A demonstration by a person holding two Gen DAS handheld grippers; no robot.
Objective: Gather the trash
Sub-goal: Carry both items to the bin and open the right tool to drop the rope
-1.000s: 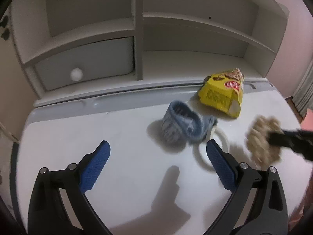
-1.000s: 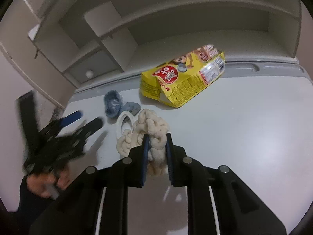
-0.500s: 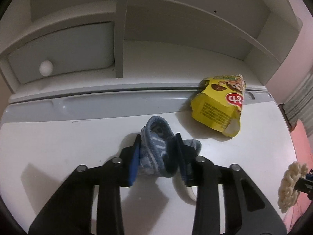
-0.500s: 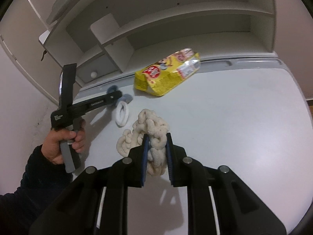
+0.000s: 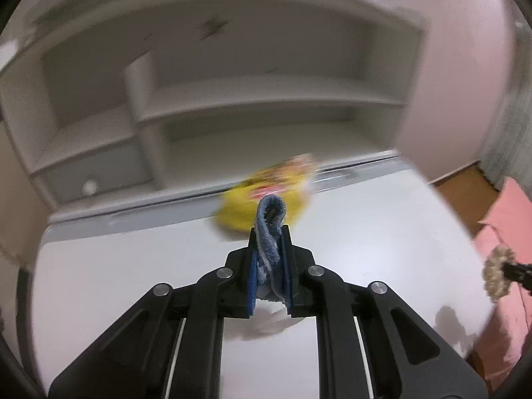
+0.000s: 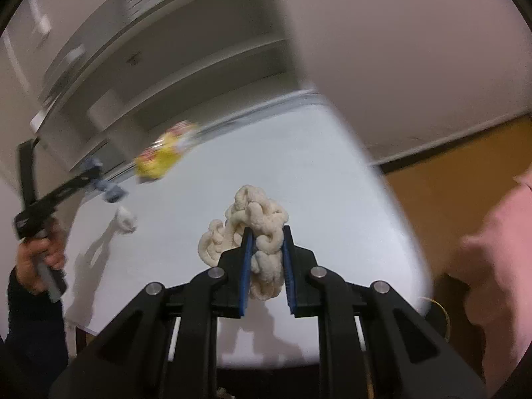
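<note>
two claws, left claw [image 5: 269, 242] clamping one blue sock [image 5: 270, 222], right claw [image 6: 266, 242] one rope bundle [image 6: 256, 229]

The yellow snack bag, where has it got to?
The yellow snack bag lies blurred at the back of the white desk, against the shelf unit, just beyond the blue sock in the left gripper.

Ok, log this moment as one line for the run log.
left gripper: shut on blue sock, lifted | right gripper: shut on cream rope bundle, lifted | yellow snack bag: on desk
</note>
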